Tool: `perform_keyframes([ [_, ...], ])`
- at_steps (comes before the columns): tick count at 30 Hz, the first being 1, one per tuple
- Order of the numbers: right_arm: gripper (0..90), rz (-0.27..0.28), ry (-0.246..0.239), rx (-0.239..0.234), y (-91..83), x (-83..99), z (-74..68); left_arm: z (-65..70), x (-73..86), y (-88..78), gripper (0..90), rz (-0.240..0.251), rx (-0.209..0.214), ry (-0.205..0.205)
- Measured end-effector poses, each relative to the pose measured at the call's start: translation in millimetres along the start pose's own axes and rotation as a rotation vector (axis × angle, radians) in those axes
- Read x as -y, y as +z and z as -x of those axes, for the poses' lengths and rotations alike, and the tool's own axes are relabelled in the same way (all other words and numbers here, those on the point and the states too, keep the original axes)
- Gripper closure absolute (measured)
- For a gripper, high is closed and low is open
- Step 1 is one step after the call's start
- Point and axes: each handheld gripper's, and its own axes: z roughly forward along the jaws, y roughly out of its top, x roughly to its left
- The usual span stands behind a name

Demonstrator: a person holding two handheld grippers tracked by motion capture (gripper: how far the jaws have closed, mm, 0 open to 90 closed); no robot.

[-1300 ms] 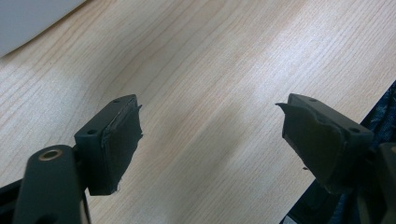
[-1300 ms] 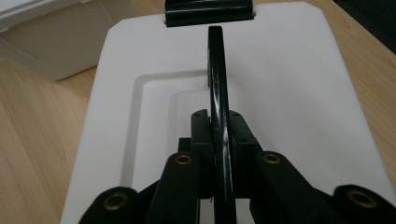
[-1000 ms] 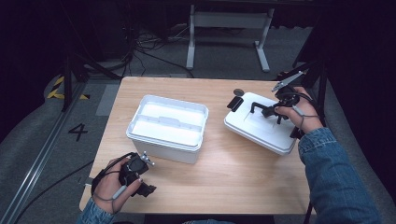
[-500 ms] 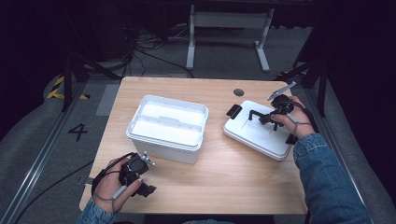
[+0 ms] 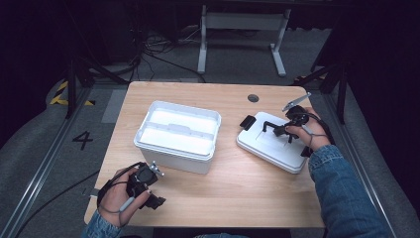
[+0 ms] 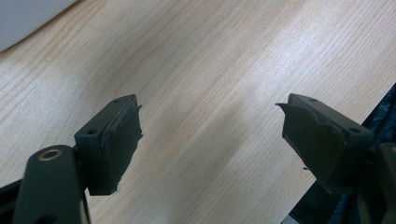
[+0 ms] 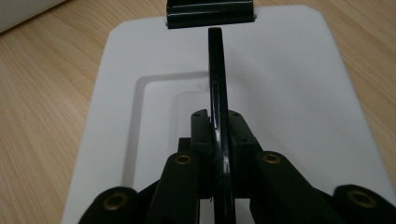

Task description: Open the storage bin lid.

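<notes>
High view: fixed above the near edge of the tabletop (image 5: 237, 198), facing forward and down, far enough to take in the whole top and the floor beyond. Left gripper view: riding on the left tool (image 6: 210, 140), very close over bare wood, angled down. Right gripper view: riding on the right tool (image 7: 219, 135), close above the white lid (image 7: 289, 93), looking along its black handle (image 7: 217, 74). Shared with the high view: that lid (image 5: 272, 148), its handle (image 5: 270, 126), both tools (image 5: 143, 181) (image 5: 292, 124).

It looked like a lab or recording studio: dark surroundings, cables (image 5: 148, 52) on grey floor, floor rails (image 5: 37, 171), numbered marking (image 5: 82, 140), wooden table (image 5: 233, 198).
</notes>
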Motion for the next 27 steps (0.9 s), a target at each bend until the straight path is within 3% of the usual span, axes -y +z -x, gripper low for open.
perform_keyframes([
  [20,82.7,-0.041,0.073,-0.036,16.8,13.7,5.5,0.5,-0.4,0.6,20.5,0.0,-0.002,0.001],
  [23,80.7,-0.043,0.083,-0.026,15.9,13.8,5.7,0.5,-0.6,0.9,20.5,-0.002,-0.004,0.0],
  [27,70.0,-0.024,0.086,0.015,14.3,13.4,6.4,1.0,-1.0,0.6,20.5,-0.007,-0.005,0.005],
])
